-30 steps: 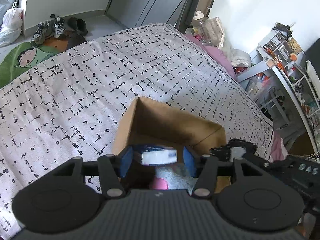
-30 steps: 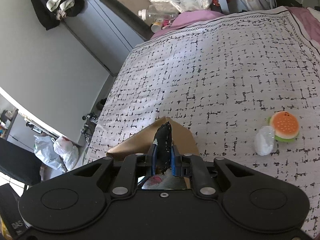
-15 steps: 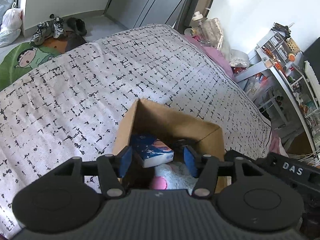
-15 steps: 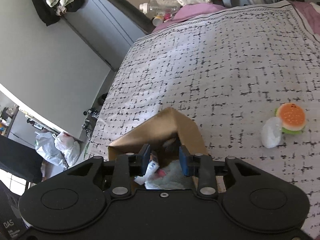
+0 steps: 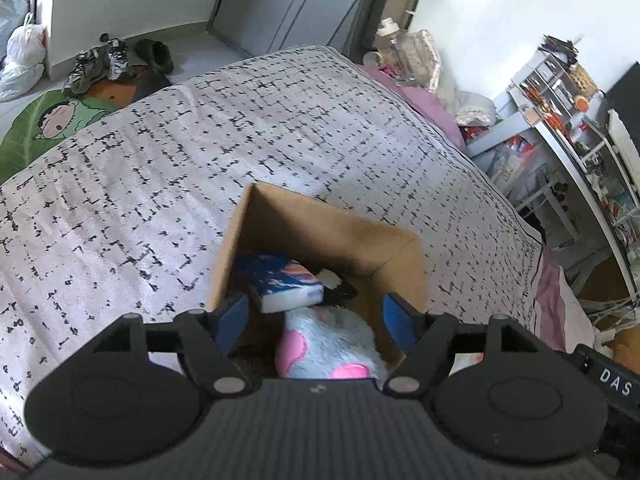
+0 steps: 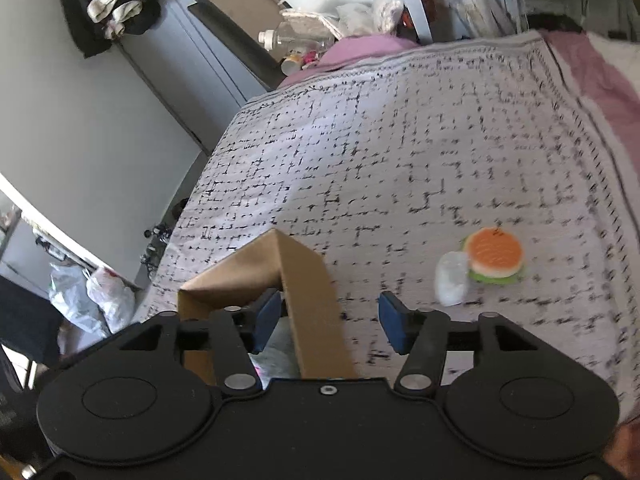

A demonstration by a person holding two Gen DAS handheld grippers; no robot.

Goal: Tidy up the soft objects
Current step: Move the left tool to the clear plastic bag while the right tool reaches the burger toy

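Left wrist view: the cardboard box (image 5: 320, 240) on the bed (image 5: 140, 184) holds a blue packet (image 5: 280, 280), a fluffy blue-pink plush (image 5: 332, 340) and a small dark item, hard to identify. The left gripper (image 5: 316, 320) is opening, nothing between its jaws.

Right wrist view: the right gripper (image 6: 328, 322) is opening astride the box's corner, its inside mostly hidden. A burger toy (image 6: 494, 256) and white lump (image 6: 452, 278) lie blurred on open bedspread.

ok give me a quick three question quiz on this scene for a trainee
1. True or false: the cardboard box on the bed is empty.
2. Which toy lies on the bedspread outside the box? A) burger toy B) teddy bear C) ball
3. Fill in: the blue and white packet rests on a blue and pink ____.

Key: 1 false; 2 A; 3 plush toy
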